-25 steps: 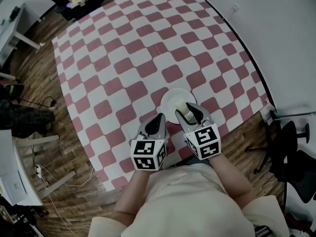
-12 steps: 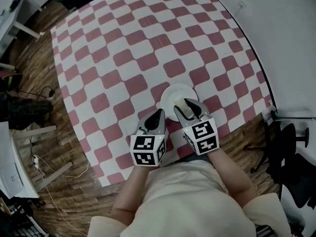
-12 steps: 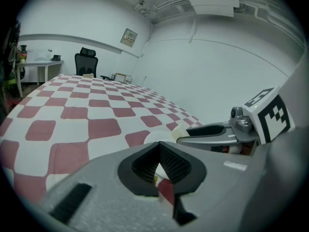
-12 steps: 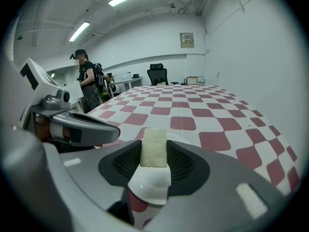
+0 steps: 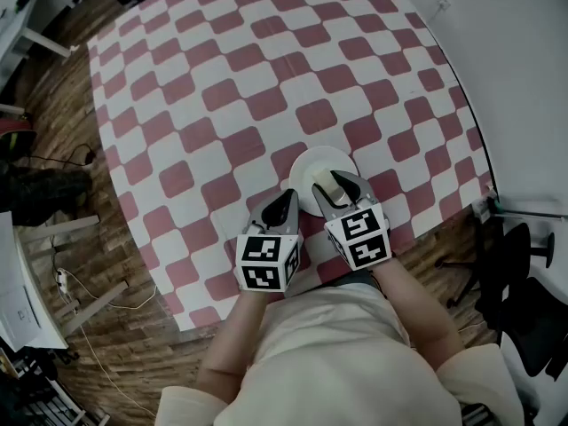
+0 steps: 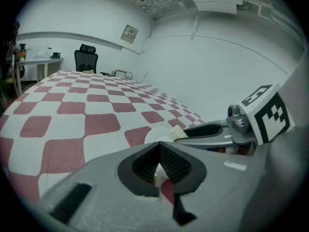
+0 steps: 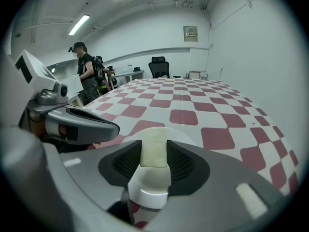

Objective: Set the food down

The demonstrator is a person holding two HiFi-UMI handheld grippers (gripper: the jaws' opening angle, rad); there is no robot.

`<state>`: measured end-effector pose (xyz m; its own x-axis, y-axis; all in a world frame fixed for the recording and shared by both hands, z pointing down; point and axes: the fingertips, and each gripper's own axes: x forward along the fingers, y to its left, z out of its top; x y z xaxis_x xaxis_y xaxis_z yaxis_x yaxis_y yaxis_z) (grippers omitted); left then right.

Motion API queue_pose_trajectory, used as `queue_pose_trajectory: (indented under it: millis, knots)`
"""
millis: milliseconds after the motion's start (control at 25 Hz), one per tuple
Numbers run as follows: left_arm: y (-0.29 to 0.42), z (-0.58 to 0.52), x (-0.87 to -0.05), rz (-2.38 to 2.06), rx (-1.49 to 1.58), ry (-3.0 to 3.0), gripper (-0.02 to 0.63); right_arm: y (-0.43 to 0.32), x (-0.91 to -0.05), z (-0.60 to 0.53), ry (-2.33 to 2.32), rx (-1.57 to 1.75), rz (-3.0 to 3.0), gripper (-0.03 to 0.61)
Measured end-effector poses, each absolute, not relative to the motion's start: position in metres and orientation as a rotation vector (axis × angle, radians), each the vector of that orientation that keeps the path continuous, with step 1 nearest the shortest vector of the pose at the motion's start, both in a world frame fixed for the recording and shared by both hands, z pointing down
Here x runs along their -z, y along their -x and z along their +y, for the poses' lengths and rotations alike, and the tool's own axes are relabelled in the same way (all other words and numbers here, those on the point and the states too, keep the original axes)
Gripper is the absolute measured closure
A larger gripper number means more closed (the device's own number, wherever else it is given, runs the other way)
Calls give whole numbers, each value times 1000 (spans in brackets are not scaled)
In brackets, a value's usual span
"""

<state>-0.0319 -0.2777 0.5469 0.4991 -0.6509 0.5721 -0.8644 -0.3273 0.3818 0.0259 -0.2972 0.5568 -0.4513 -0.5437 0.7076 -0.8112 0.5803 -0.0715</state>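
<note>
Head view: a table under a red-and-white checked cloth (image 5: pixel 222 96), with a white plate (image 5: pixel 306 162) near its front edge.

The right gripper (image 5: pixel 335 185) has its jaws clamped on the food (image 5: pixel 329 183), a pale cream rectangular block held over the plate. Whether the block touches the plate cannot be told.

The left gripper (image 5: pixel 287 197) lies just beside the right one, at the plate's near-left edge. Its jaws are together at the tips, with nothing between them.

Writing: the marker cubes (image 5: pixel 266 261) carry only black-and-white square patterns. A wall panel (image 7: pixel 190 31) in the right gripper view has print too small to read. No brand is legible anywhere.

Right gripper view only: the block stands upright between dark ribbed pads (image 7: pixel 179 161) (the plate rim shows just behind it). At far left a person (image 7: pixel 88 79) stands beside desks, and an office chair (image 7: pixel 159 65) is at the table's far end.

Left gripper view only: the right gripper in profile, with the block's corner over the plate.

Head view only: the wood floor (image 5: pixel 115 327), with cables running along it.
</note>
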Motion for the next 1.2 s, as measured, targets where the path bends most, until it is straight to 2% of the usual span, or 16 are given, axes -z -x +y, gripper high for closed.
queue_pose_trajectory:
  millis: [1200]
  knots:
    - [29,-281,-560,-1231,-437,-2063,607,-30,-589,-298,-981,-510,-2026,411]
